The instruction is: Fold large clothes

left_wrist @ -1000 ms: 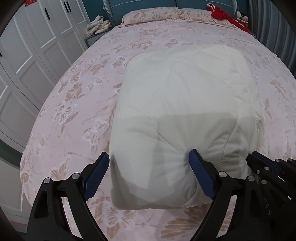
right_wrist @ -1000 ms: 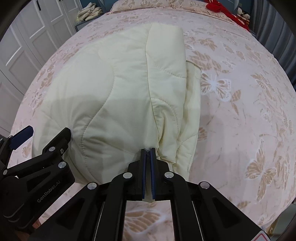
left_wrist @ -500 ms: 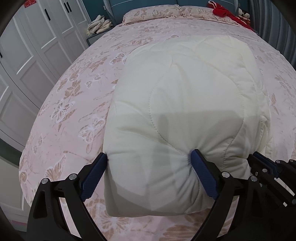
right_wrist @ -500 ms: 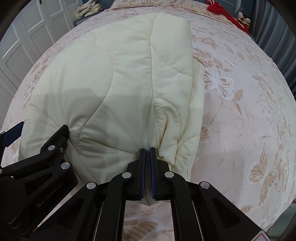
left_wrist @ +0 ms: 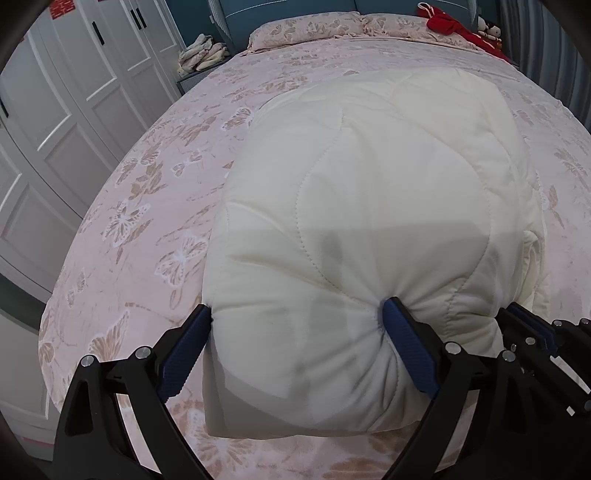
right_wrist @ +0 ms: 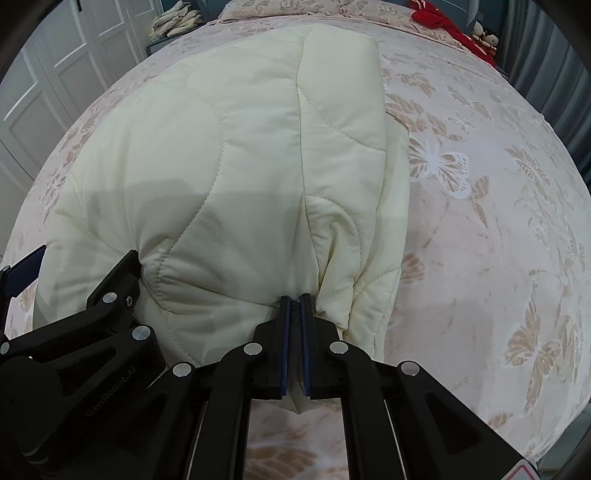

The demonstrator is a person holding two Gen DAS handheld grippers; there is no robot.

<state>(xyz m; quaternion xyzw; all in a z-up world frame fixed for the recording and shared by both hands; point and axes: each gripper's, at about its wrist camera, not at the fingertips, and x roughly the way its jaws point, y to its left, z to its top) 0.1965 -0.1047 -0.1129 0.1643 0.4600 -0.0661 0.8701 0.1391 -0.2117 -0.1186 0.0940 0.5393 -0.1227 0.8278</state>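
Note:
A cream quilted jacket (left_wrist: pixel 369 192), folded into a thick bundle, lies on the bed. My left gripper (left_wrist: pixel 297 306) stands wide open astride its near left corner. The left fingertip (left_wrist: pixel 201 317) sits at the bundle's edge, and the right fingertip (left_wrist: pixel 393 306) digs into the padding and puckers it. My right gripper (right_wrist: pixel 293 301) is shut on a pinch of the jacket (right_wrist: pixel 240 155) at its near edge, toward the right side. Each view catches the other gripper at its border: the left gripper's finger (right_wrist: pixel 118 273), the right gripper (left_wrist: pixel 524 321).
The bed cover (left_wrist: pixel 147 206) is pink with butterfly prints. White wardrobe doors (left_wrist: pixel 55 110) stand to the left. Pillows (left_wrist: pixel 314 29) and a red cloth (left_wrist: pixel 454 27) lie at the head end. A pile of light cloth (left_wrist: pixel 201 51) sits on a stand beside the bed.
My left gripper has pushed forward onto the jacket's near left corner, so the padding now bulges between its fingers. The jacket fills more of both views. The right grip is unchanged.

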